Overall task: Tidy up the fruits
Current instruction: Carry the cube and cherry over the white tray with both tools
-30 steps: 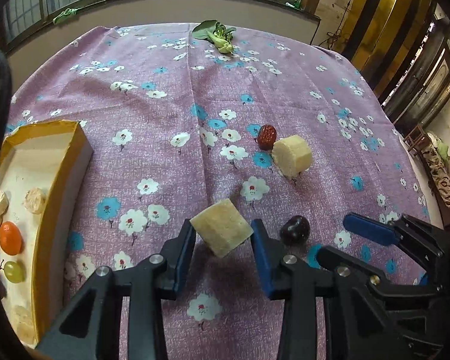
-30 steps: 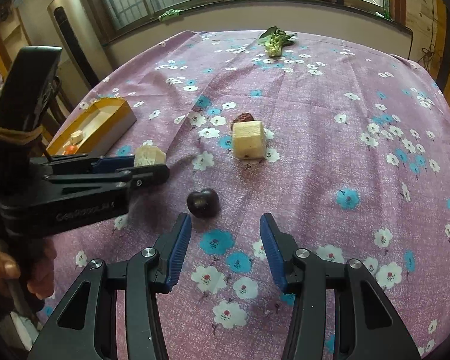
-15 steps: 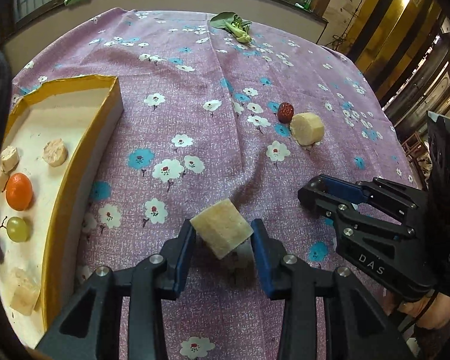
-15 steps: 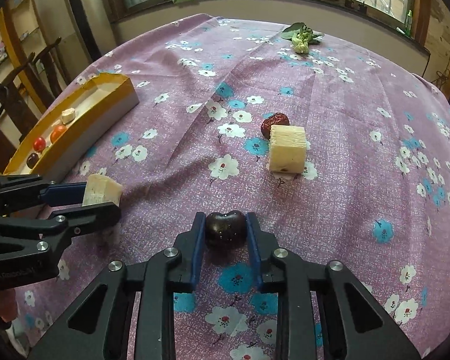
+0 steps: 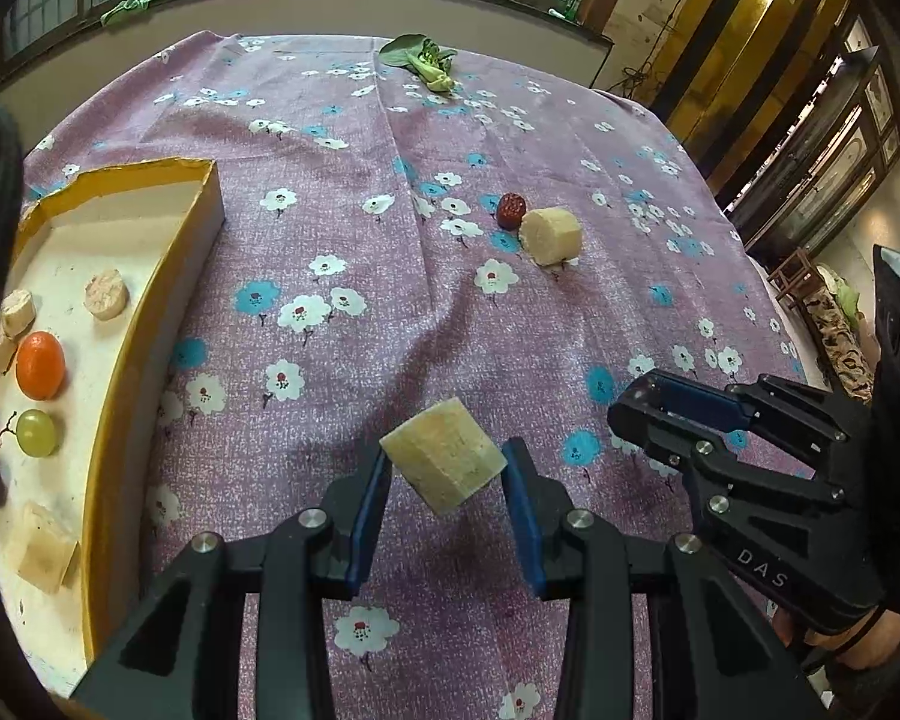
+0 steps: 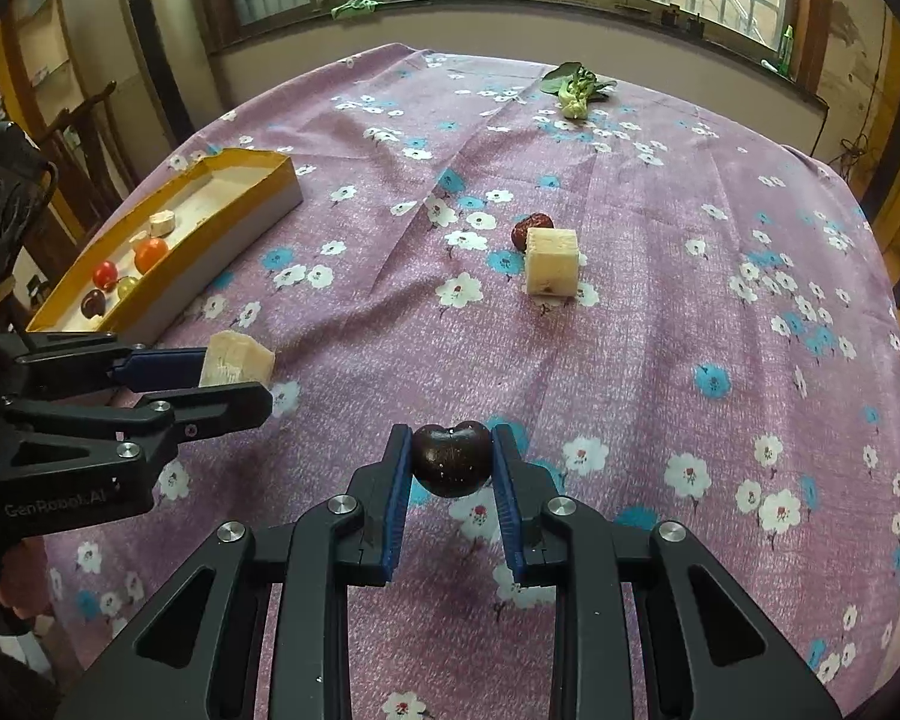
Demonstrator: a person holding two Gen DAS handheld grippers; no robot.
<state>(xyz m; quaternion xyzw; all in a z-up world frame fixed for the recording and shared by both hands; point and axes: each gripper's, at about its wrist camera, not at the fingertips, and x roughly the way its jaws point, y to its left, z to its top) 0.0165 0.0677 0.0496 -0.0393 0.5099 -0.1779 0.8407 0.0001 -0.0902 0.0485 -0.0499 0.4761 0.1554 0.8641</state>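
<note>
My left gripper (image 5: 445, 480) is shut on a pale yellow fruit chunk (image 5: 444, 461) and holds it above the cloth; it also shows in the right wrist view (image 6: 234, 360). My right gripper (image 6: 450, 462) is shut on a dark cherry (image 6: 451, 459), lifted off the cloth. The right gripper shows in the left wrist view (image 5: 678, 414); the cherry is hidden there. A yellow-rimmed tray (image 5: 150, 324) at the left holds an orange fruit (image 5: 41, 365), a green grape (image 5: 36, 432) and pale slices. A second pale chunk (image 5: 551, 235) and a red date (image 5: 511, 210) lie on the cloth.
A leafy green vegetable (image 5: 423, 63) lies at the far edge of the purple flowered tablecloth (image 5: 354, 180). Windows and a wall stand behind the table. Dark wooden furniture (image 5: 822, 138) stands to the right.
My right gripper closed on the cherry and lifted it. My left gripper carried the pale chunk toward the tray on the left.
</note>
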